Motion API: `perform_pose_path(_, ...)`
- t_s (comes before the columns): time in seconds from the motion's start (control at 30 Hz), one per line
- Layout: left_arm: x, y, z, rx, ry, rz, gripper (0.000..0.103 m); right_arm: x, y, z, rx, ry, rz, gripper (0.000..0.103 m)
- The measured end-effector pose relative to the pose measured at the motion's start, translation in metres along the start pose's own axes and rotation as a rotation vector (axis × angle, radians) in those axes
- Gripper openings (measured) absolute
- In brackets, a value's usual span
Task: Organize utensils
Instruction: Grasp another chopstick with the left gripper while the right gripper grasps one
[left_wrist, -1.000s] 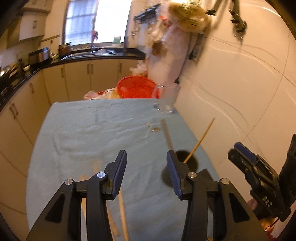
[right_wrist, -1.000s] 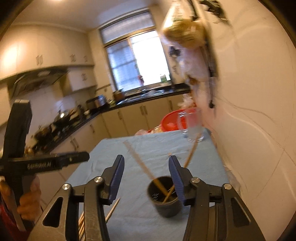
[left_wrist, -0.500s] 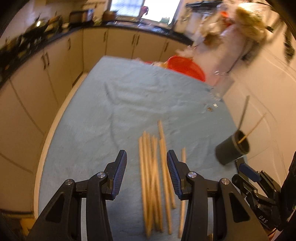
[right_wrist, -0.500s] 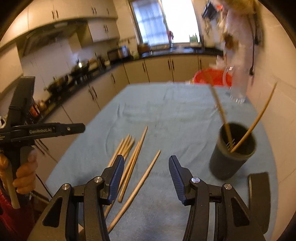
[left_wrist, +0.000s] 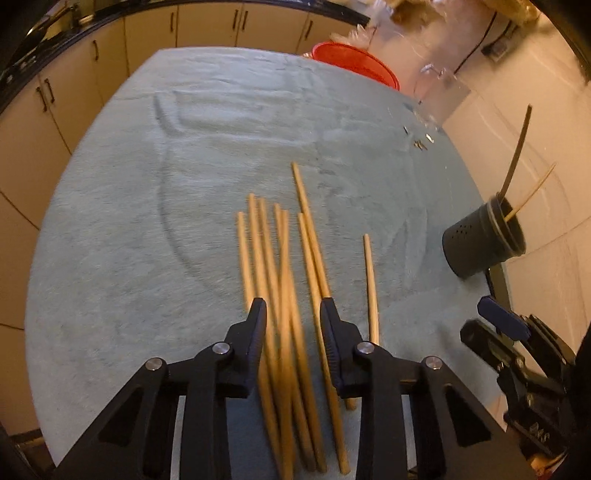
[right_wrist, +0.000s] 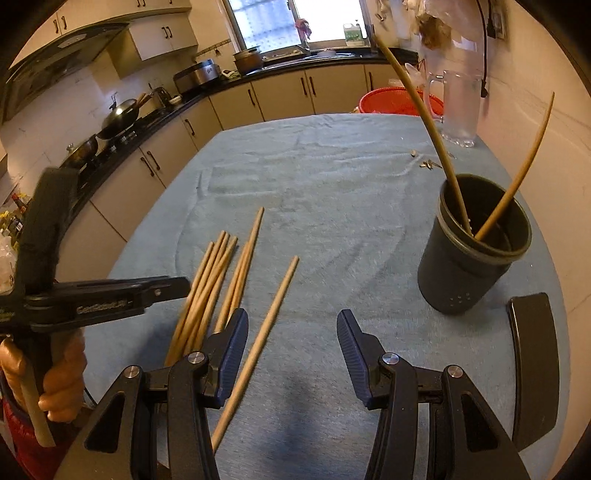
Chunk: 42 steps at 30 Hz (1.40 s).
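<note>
Several wooden chopsticks (left_wrist: 280, 266) lie side by side on the blue cloth (left_wrist: 129, 221). My left gripper (left_wrist: 293, 317) points down over their near ends. Its jaws are closing with a few sticks between them, and the pads do not visibly press on any. One chopstick (right_wrist: 269, 321) lies apart from the bundle (right_wrist: 210, 288), just inside the left finger of my right gripper (right_wrist: 291, 332), which is open and holds nothing. A dark round holder (right_wrist: 476, 251) stands upright at the right with two chopsticks in it; it also shows in the left wrist view (left_wrist: 480, 243).
A red basket (right_wrist: 399, 101) and a clear glass jug (right_wrist: 458, 107) stand at the table's far end. Small scraps (right_wrist: 428, 162) lie near the jug. A flat black object (right_wrist: 532, 365) lies right of the holder. The wall runs along the right, cabinets along the left.
Both grippers have come down toward the table and tilted downward. The left jaws have narrowed, with the chopstick bundle now between them. The right jaws keep the same width.
</note>
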<state>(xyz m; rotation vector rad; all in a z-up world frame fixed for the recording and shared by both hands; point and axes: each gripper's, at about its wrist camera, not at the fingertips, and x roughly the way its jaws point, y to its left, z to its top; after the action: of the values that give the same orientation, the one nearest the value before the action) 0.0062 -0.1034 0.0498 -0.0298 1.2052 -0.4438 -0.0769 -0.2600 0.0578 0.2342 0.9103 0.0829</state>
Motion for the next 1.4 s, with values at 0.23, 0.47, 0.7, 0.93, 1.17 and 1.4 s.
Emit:
perform_pose_path(0.23, 0.031, -0.005, 0.008, 0.024, 0.059, 0.071, 0.012, -0.001, -0.010, -0.003, 0.019, -0.003, 0.000, 0.054)
perform_pose_path(0.47, 0.028, 0.008, 0.005, -0.006, 0.048, 0.073, 0.007, 0.004, -0.006, -0.003, 0.016, 0.015, 0.015, 0.054)
perform_pose_path(0.7, 0.002, 0.042, -0.002, -0.070, -0.005, 0.058, 0.007, 0.028, 0.005, 0.008, 0.027, 0.082, 0.034, 0.054)
perform_pose_path(0.93, 0.002, 0.070, -0.004, -0.133, -0.009, 0.070, 0.007, 0.069, 0.009, 0.022, 0.049, 0.194, 0.009, 0.034)
perform_pose_path(1.17, 0.011, 0.079, -0.002, -0.136, 0.011, 0.059, 0.007, 0.103, 0.008, 0.030, 0.065, 0.277, -0.036, 0.027)
perform_pose_path(1.4, 0.019, 0.081, 0.002, -0.130, 0.026, 0.050, 0.007, 0.117, 0.026, 0.035, -0.022, 0.294, -0.104, 0.021)
